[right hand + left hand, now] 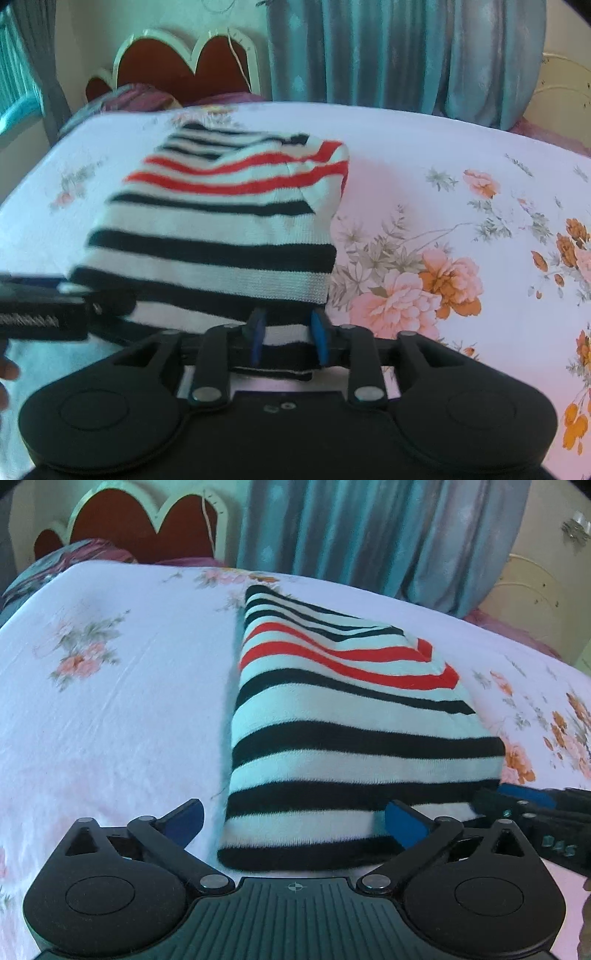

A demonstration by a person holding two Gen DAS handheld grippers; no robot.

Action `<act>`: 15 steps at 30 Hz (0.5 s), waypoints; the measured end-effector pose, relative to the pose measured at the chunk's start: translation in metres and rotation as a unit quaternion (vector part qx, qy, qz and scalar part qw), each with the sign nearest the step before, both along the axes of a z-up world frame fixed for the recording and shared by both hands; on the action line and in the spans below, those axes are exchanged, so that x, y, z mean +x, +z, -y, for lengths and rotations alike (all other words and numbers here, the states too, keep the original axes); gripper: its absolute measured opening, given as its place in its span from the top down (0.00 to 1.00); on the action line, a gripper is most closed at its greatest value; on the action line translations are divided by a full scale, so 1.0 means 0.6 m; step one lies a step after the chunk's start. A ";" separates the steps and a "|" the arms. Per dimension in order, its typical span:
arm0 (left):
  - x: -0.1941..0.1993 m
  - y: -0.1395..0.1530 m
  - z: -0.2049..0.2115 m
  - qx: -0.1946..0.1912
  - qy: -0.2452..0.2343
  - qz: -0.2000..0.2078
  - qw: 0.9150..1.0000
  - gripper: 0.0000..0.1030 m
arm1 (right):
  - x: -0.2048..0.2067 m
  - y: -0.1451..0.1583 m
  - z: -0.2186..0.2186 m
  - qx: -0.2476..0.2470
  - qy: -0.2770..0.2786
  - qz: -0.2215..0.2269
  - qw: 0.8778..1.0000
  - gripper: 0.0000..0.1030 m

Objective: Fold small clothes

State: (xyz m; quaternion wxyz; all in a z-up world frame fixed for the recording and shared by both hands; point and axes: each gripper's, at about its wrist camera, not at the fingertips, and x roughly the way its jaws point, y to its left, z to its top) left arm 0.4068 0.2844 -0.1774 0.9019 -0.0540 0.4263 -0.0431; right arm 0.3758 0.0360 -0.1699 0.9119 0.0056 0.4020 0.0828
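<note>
A small knit garment [332,716] with black, white and red stripes lies folded into a long strip on the floral bedsheet [110,701]. My left gripper [295,821] is open, its blue fingers spread to either side of the garment's near hem. In the right wrist view the same garment [221,229] lies ahead, and my right gripper [288,338] has its blue fingers close together around the near hem's right corner. The right gripper also shows at the right edge of the left wrist view [517,805].
The bed's red headboard [147,524] and a dark floral pillow [55,565] are at the far end. Blue-grey curtains [369,535] hang behind the bed. The bare sheet [461,240] stretches right of the garment.
</note>
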 end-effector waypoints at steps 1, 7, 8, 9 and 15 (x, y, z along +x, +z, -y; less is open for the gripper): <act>-0.004 0.003 -0.001 0.000 0.008 -0.006 1.000 0.00 | -0.007 0.008 0.003 0.004 -0.006 0.005 1.000 0.50; -0.042 0.018 0.005 0.045 0.063 -0.031 0.996 0.00 | -0.047 0.025 0.021 0.024 -0.009 -0.019 1.000 0.35; -0.050 0.021 0.008 0.052 0.064 -0.030 0.996 0.00 | -0.052 0.024 0.024 0.035 -0.006 -0.029 0.999 0.33; -0.057 0.024 0.009 0.054 0.061 -0.029 0.996 0.00 | -0.057 0.024 0.028 0.049 -0.003 -0.038 0.998 0.31; -0.124 0.071 0.024 0.072 0.060 -0.030 0.995 0.00 | -0.111 0.053 0.054 0.097 0.002 -0.058 0.994 0.21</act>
